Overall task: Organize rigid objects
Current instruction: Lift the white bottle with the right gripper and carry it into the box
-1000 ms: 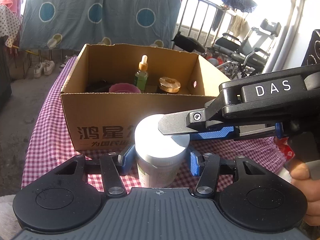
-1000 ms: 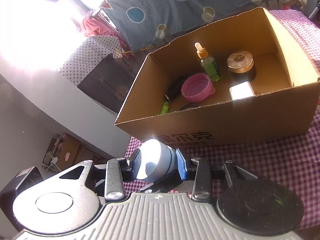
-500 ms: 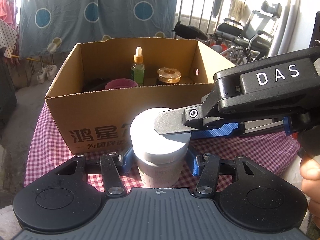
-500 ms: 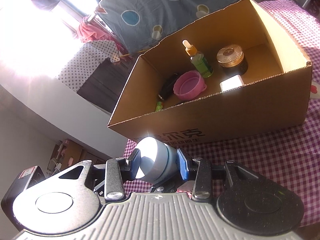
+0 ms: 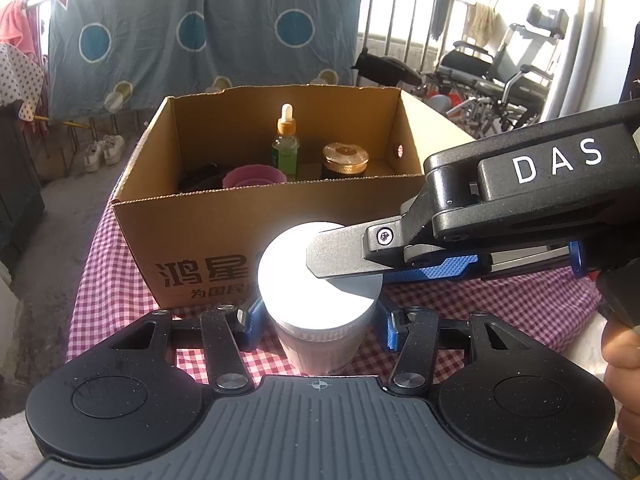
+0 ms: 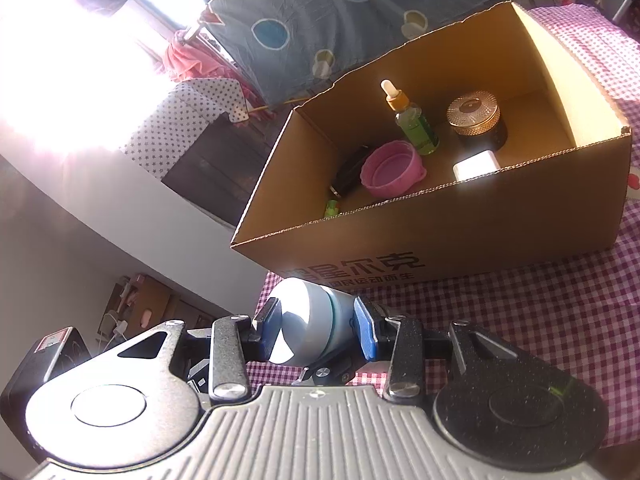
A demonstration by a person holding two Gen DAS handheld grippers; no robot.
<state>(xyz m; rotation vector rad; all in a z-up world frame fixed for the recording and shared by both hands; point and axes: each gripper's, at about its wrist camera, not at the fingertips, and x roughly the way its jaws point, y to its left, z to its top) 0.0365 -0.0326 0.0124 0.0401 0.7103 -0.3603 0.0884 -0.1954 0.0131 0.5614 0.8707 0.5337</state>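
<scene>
A white jar with a pale lid is held in the air before an open cardboard box. My left gripper is shut on the jar's body. My right gripper comes in from the right and is shut on the jar's lid; its body crosses the left wrist view. The box holds a green dropper bottle, a gold-lidded dark jar, a pink cup, a white block and a dark item.
The box stands on a table with a red-and-white checked cloth. A blue patterned sheet hangs behind. Wheelchairs stand at the back right. The table's left edge drops to the floor.
Both grippers have lifted the jar and pulled it back slightly; the box now looks lower and farther, and more of its inside shows. Both grips are unchanged.
</scene>
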